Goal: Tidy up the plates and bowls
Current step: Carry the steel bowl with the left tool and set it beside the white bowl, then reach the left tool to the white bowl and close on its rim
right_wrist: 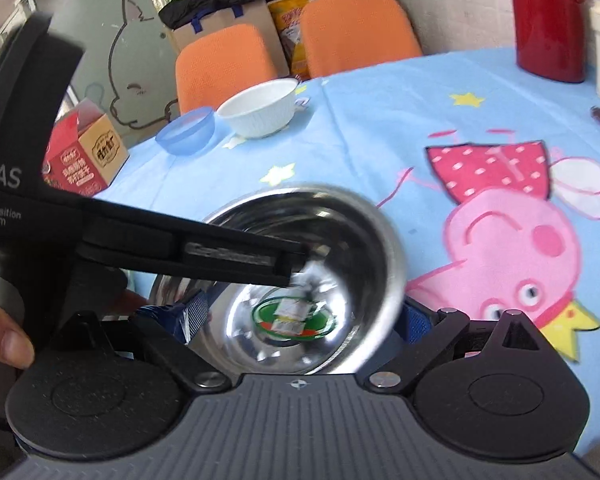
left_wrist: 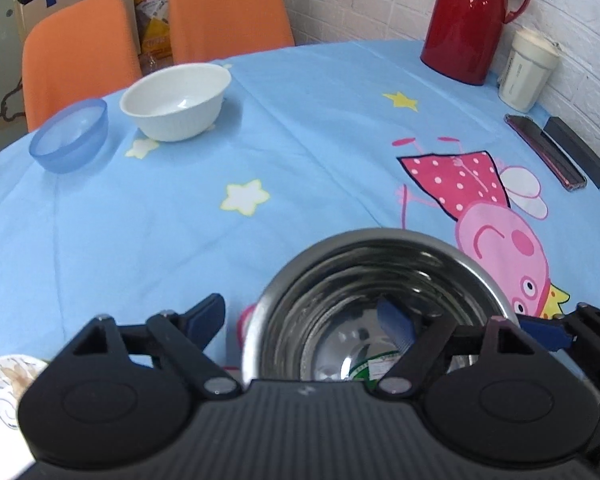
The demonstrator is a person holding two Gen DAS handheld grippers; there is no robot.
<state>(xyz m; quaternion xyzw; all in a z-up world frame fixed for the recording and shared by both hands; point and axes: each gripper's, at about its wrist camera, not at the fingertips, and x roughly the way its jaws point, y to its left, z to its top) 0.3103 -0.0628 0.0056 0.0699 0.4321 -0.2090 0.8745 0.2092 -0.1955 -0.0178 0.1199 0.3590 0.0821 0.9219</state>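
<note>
A steel bowl [left_wrist: 384,300] with a green sticker inside sits low in both views [right_wrist: 340,248]. My left gripper [left_wrist: 380,320] is open; its left finger [left_wrist: 204,316] is outside the bowl's left wall. My right gripper [right_wrist: 300,320] straddles the bowl, one blue pad [right_wrist: 192,312] inside the near-left rim, one [right_wrist: 416,320] outside on the right; whether it grips is unclear. The left gripper's body [right_wrist: 160,252] crosses over the bowl. A white bowl [left_wrist: 176,100] and a blue translucent bowl [left_wrist: 70,136] stand at the far left, also in the right wrist view [right_wrist: 260,108], [right_wrist: 186,130]. A patterned white plate [left_wrist: 4,400] lies near left.
The round table [left_wrist: 300,152] has a blue cartoon cloth. A red thermos [left_wrist: 468,20], a white cup [left_wrist: 528,68] and dark flat boxes [left_wrist: 556,152] stand at the far right by the brick wall. Two orange chairs [left_wrist: 228,12] stand behind. A red carton [right_wrist: 84,152] sits left of the table.
</note>
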